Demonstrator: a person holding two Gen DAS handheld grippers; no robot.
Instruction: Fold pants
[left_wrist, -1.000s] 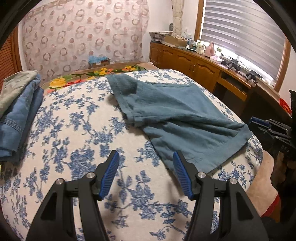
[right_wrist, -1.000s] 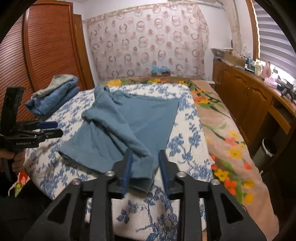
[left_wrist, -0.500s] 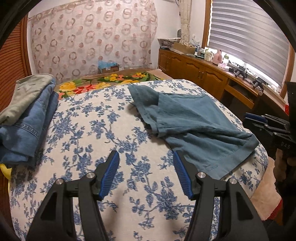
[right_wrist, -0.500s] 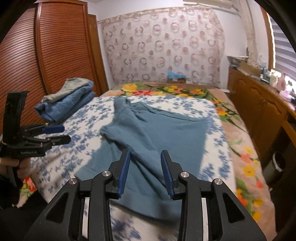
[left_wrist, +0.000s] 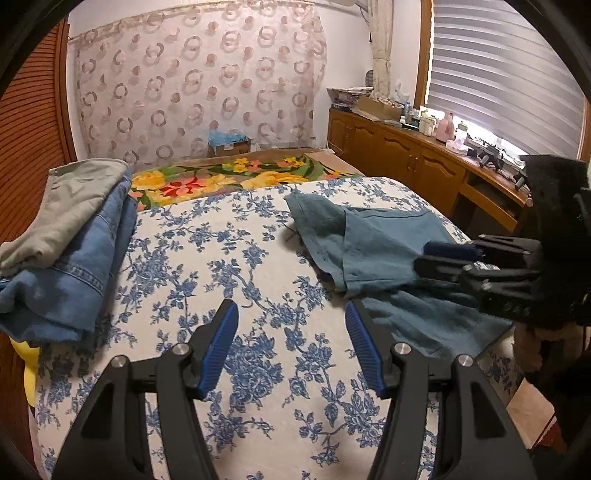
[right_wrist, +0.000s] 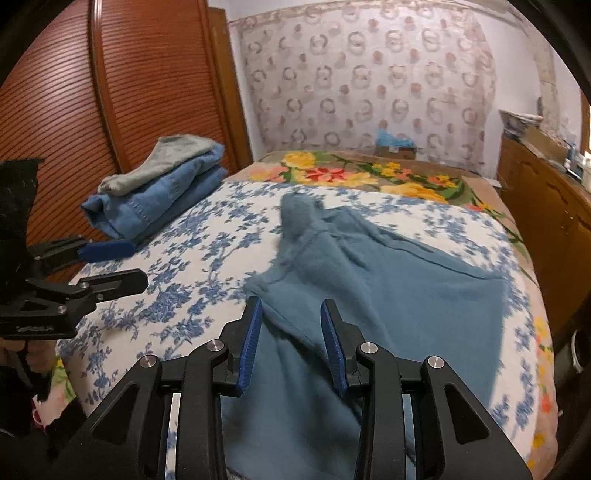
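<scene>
Pants (right_wrist: 388, 295), soft and limp near the bed's (left_wrist: 258, 266) right edge, want hem-corner grips; left claw (left_wrist: 291, 347) wide, right claw (right_wrist: 291, 341) narrower, both empty.

The left wrist view looks from low over the near edge of the bed (left_wrist: 207, 258), tilted down across the floral sheet toward the patterned curtain (left_wrist: 199, 81), the window side at its right; the right wrist view sits close above the teal pants (right_wrist: 406, 280), facing the same curtain, somewhat blurred. Both share the sheet, the pants and the folded clothes stack (right_wrist: 166, 188); each catches the other gripper at its edge.
</scene>
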